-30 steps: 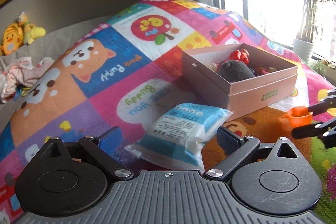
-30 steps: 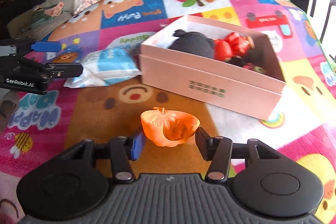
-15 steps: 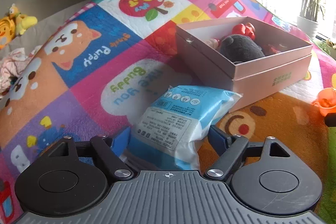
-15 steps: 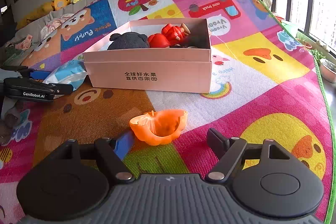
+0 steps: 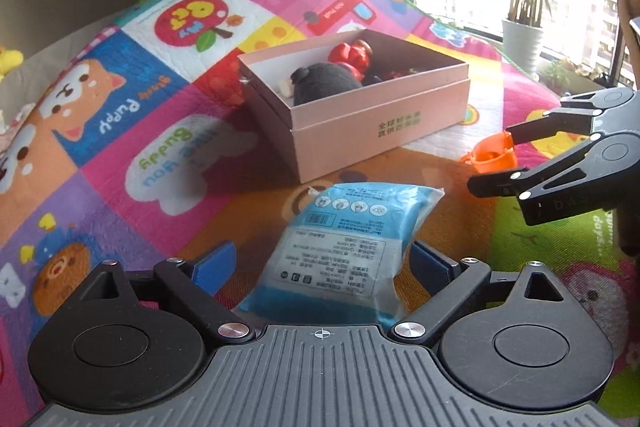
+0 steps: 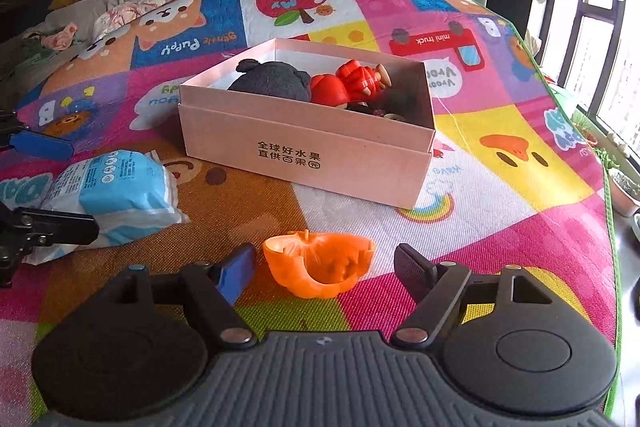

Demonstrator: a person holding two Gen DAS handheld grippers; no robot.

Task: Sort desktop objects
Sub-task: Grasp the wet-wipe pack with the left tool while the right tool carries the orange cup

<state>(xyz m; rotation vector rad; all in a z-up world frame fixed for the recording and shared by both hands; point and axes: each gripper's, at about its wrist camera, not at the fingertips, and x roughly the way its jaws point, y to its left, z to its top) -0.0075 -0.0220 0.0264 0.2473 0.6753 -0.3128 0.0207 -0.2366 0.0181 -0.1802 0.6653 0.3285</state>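
Play mat (image 6: 500,195) | both jaws open | packet (image 5: 348,247), orange shell (image 6: 320,263) between

the pink box (image 6: 304,151) carries dark print on its front wall, two lines: "全球好水果" above "直供百果园". the play mat (image 6: 500,187) has several captions, all upside down in the right wrist view: "gentle puppy" by the dog, "mini truck" on the red truck, "my pet" on the apple. the blue wipes pack (image 5: 344,247) bears a barcode, icons and fine print too small to read.
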